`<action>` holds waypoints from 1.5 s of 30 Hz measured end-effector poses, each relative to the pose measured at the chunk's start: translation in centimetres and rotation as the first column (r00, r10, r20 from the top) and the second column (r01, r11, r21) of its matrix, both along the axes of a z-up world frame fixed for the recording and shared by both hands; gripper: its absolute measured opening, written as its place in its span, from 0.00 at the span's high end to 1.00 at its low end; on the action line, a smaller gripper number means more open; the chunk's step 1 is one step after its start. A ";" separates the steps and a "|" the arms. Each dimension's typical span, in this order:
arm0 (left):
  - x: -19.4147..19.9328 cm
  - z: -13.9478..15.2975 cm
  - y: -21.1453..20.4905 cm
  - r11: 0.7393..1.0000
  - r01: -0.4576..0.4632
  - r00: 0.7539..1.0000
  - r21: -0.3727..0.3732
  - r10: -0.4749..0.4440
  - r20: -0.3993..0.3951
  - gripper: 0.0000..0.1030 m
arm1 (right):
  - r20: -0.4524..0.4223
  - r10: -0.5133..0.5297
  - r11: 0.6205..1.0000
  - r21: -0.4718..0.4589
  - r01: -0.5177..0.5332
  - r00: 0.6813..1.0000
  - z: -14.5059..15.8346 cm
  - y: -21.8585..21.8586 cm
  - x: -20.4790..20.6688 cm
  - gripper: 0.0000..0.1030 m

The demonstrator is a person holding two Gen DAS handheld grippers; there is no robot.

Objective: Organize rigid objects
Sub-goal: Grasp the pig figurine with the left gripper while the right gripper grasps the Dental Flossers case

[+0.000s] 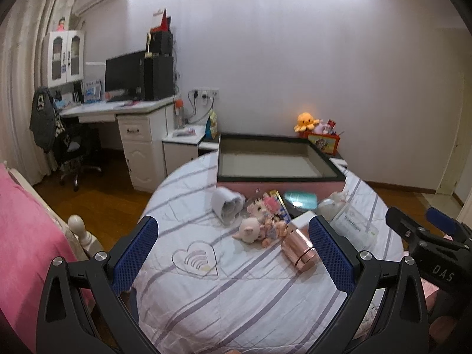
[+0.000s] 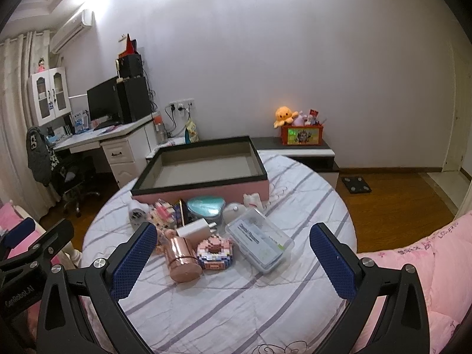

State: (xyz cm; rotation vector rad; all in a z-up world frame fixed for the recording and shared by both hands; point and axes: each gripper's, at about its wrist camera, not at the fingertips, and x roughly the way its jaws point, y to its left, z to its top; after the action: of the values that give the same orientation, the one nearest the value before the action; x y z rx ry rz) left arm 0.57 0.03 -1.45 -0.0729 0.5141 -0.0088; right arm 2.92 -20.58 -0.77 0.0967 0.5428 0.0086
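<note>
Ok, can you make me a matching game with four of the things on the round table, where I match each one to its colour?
Things:
1. tin can
2. heart-shaped box
3. charger plug
4. big tray

Colours:
A. white
B. pink sides with a black rim
C. shiny rose gold
D. teal

Right pairs: 1-C, 2-D, 3-A, 4-B

Left tongs (image 1: pixel 233 253), right tongs (image 2: pixel 233 261), black frames, blue textured pads (image 2: pixel 134 261), silver screws, white lettering
</note>
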 end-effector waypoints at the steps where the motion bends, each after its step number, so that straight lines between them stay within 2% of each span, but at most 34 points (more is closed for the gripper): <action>1: 0.3 -0.4 0.0 1.000 0.002 1.000 -0.002 -0.002 -0.012 0.00 | -0.006 0.000 1.000 0.001 0.000 1.000 -0.3 -0.1 0.1 0.00; 11: 4.3 -5.5 -0.4 1.000 0.013 0.987 -0.020 -0.016 -0.157 0.00 | -0.121 -0.019 1.000 -0.008 0.018 0.992 -4.7 -2.4 3.3 0.00; 20: 10.3 -9.3 -0.6 1.000 -0.005 0.968 0.029 0.012 -0.249 0.00 | -0.210 -0.005 1.000 -0.019 0.001 0.978 -7.9 -3.7 6.9 0.00; 28: 13.2 -10.3 -2.1 0.997 0.073 0.948 0.036 -0.058 -0.312 0.00 | -0.243 0.052 0.998 -0.030 -0.061 0.969 -8.5 -3.1 9.5 0.00; 36: 15.7 -10.8 -3.4 0.997 0.077 0.931 0.030 -0.061 -0.359 0.00 | -0.302 0.101 0.993 -0.026 -0.114 0.948 -9.5 -2.7 12.1 0.00; 38: 16.1 -11.0 -3.3 0.998 0.069 0.926 0.005 -0.063 -0.372 0.00 | -0.305 0.129 0.990 -0.006 -0.138 0.943 -9.4 -2.9 12.4 0.03; 41: 16.4 -11.3 -3.2 0.997 0.074 0.918 -0.031 -0.080 -0.388 0.03 | -0.306 0.183 0.982 0.024 -0.185 0.934 -9.2 -3.2 12.8 0.15; 42: 16.4 -11.3 -3.1 0.995 0.085 0.917 -0.047 -0.097 -0.387 0.06 | -0.306 0.199 0.979 0.028 -0.200 0.931 -9.2 -3.3 12.9 0.25; 43: 16.4 -11.3 -3.2 0.994 0.097 0.916 -0.059 -0.112 -0.386 0.11 | -0.309 0.214 0.976 0.041 -0.212 0.927 -9.2 -3.6 12.9 0.30; 44: 16.3 -11.3 -3.2 0.991 0.111 0.914 -0.069 -0.129 -0.384 0.14 | -0.323 0.219 0.975 0.049 -0.215 0.921 -9.3 -3.9 13.0 0.33; 45: 16.3 -11.2 -3.3 0.989 0.127 0.912 -0.079 -0.148 -0.383 0.23 | -0.333 0.226 0.974 0.055 -0.220 0.916 -9.5 -4.2 13.0 0.35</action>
State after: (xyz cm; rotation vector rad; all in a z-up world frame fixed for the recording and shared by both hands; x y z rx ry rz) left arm 16.82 -3.31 -12.60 -0.0903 0.9172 -0.1490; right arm 15.91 -24.83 -10.30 0.0517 0.8960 0.2236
